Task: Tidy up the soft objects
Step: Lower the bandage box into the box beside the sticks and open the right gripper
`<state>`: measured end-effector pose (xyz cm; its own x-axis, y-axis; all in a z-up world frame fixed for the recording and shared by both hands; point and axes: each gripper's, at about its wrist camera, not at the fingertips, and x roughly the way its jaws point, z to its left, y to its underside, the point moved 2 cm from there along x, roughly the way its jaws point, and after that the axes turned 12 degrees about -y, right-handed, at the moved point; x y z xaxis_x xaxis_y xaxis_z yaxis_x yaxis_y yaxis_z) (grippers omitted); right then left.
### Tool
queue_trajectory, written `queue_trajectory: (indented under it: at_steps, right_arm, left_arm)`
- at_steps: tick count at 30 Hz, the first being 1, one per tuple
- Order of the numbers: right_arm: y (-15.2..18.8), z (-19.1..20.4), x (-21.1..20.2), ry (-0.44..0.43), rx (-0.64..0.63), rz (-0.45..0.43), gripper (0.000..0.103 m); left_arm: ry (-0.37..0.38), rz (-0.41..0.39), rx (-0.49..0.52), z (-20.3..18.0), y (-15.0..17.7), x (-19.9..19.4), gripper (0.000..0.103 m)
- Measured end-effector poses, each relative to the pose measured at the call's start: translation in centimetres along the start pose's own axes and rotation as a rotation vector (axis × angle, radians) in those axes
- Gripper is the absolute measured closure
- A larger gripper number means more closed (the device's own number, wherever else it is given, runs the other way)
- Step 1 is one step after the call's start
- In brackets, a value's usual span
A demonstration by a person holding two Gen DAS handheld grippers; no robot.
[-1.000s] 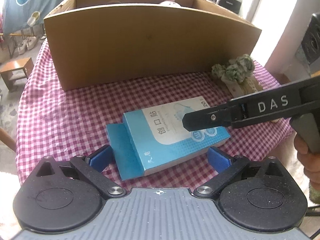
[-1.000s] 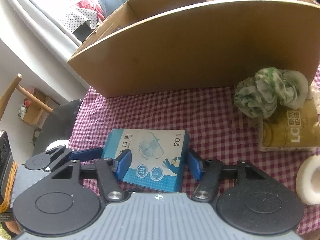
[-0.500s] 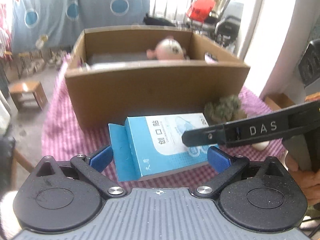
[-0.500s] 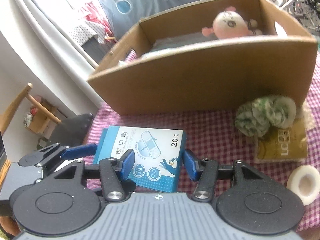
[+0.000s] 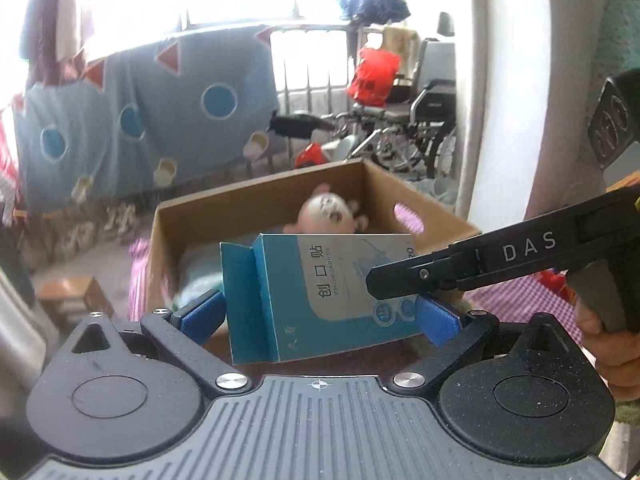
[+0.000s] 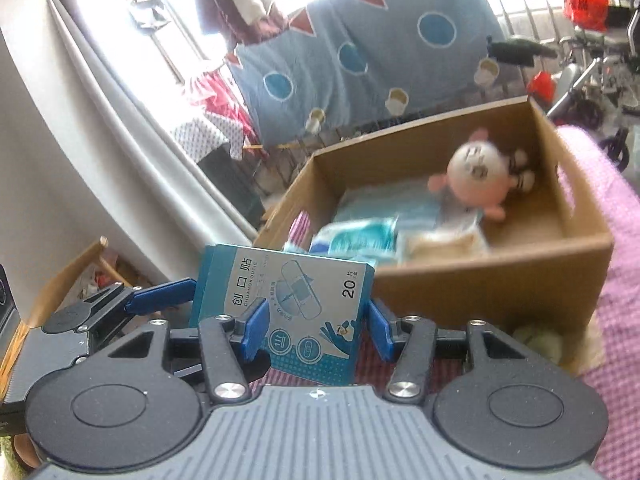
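You hold a blue plaster box [image 6: 296, 312] in the air between both tools, short of the cardboard box [image 6: 492, 276] that waits at one o'clock in the right wrist view. The right gripper [image 6: 314, 326] stands about half open, its blue pads pressed on the carton's two sides. The left gripper [image 5: 318, 314] brackets the same carton more widely; its right pad looks to be against the carton's end, but whether the left pad touches the loose end flap you cannot tell from here. In the left wrist view the carton hangs at twelve o'clock, in front of the cardboard box's near wall, with the right tool's black finger reaching in from three o'clock.

The job looks partly done: a pink plush toy [image 6: 480, 176] and several soft packets [image 6: 360, 236] already lie inside. Still left, by the look of it, is carrying this carton over the near wall and letting go, then the green bundle [image 6: 538, 338] on the checked cloth [image 6: 616, 320] at four o'clock, beside the box's near corner.
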<state>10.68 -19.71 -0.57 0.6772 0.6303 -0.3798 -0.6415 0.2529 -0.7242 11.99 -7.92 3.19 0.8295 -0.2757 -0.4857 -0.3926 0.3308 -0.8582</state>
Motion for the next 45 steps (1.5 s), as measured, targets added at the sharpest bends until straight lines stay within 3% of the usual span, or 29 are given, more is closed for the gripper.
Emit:
queue_trajectory:
  at_steps: [6, 10, 19, 25, 28, 31, 37, 41, 43, 45]
  right_arm:
    - [-3.6, -2.5, -1.0, 0.046, 0.016, -0.034, 0.046]
    - [-6.0, -5.2, -0.8, 0.076, 0.055, -0.023, 0.046]
    - [-11.7, -11.8, 3.2, 0.206, 0.058, 0.129, 0.046]
    - [-14.1, -15.5, 6.9, 0.345, -0.008, 0.272, 0.046]
    - [-14.7, -16.4, 8.4, 0.387, -0.057, 0.316, 0.044]
    - [-14.9, -16.8, 9.4, 0.443, -0.134, 0.328, 0.042]
    - [-15.0, -16.0, 8.3, 0.427, -0.182, 0.283, 0.043]
    - [-15.9, -14.4, 6.8, 0.377, -0.191, 0.242, 0.042]
    - [-15.9, -13.6, 6.4, 0.338, -0.190, 0.241, 0.030]
    - [-15.8, -13.1, 6.7, 0.321, -0.175, 0.263, 0.029]
  left_arm:
    - [0.057, -0.013, 0.068, -1.8, -3.1, 4.3, 0.002]
    - [0.101, 0.053, 0.075, -2.3, -4.5, 8.3, 0.002]
    - [0.227, 0.325, -0.028, -3.0, -5.2, 17.8, 0.004]
    - [0.365, 0.620, -0.123, -4.2, -4.4, 24.7, 0.010]
    - [0.352, 0.684, -0.157, -4.4, -4.0, 26.6, 0.010]
    - [0.343, 0.671, -0.189, -4.0, -4.1, 26.6, 0.009]
    - [0.307, 0.587, -0.227, -0.6, -4.4, 22.8, 0.006]
    - [0.273, 0.478, -0.256, 3.2, -4.7, 18.5, 0.002]
    - [0.251, 0.418, -0.289, 5.2, -4.6, 16.1, 0.001]
    - [0.230, 0.368, -0.324, 6.5, -3.9, 13.8, 0.001]
